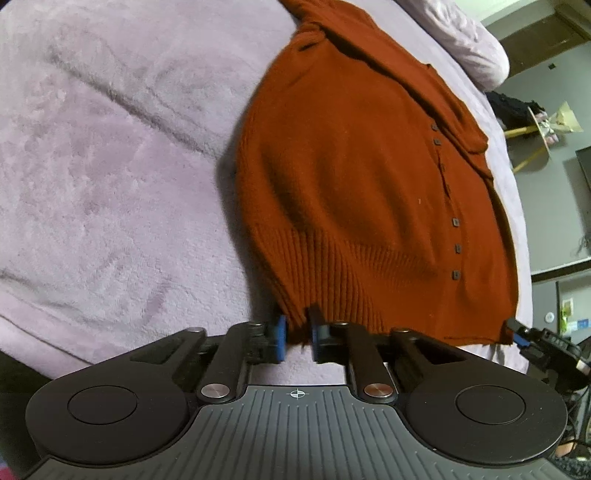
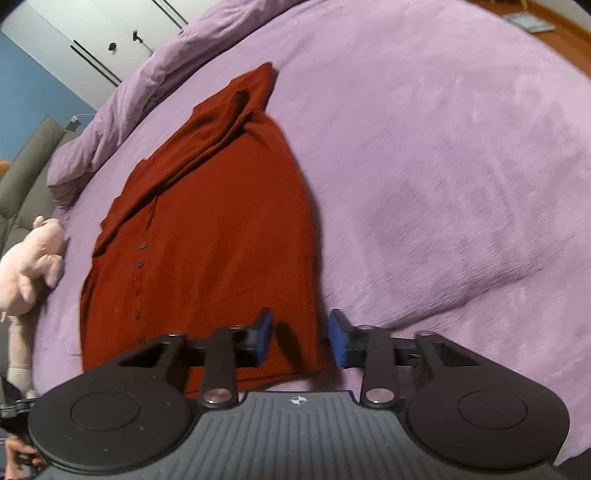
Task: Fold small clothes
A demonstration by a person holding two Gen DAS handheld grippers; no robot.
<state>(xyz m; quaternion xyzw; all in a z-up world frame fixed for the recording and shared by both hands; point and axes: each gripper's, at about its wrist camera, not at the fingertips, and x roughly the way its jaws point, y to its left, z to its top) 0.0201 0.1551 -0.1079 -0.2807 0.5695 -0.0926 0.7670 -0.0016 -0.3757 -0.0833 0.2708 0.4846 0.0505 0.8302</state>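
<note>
Bed (image 1: 110,166): grippers low at cardigan (image 1: 351,184) hem

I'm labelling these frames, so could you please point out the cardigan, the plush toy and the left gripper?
cardigan (image 1: 351,192): left wrist view, on its front panel.
plush toy (image 2: 35,254): right wrist view, on its body.
left gripper (image 1: 298,336): left wrist view, midway between fingertips, at the hem.

Both grippers are matte black with blue-padded fingers (image 1: 279,334), silver pivot screws and ribbed grey bodies

Home bedroom: bed (image 2: 443,147) with lilac fleece cover, pillow (image 1: 469,40), pink plush toy (image 2: 33,258) (pig, probably), wardrobe doors (image 2: 92,33) behind.
</note>
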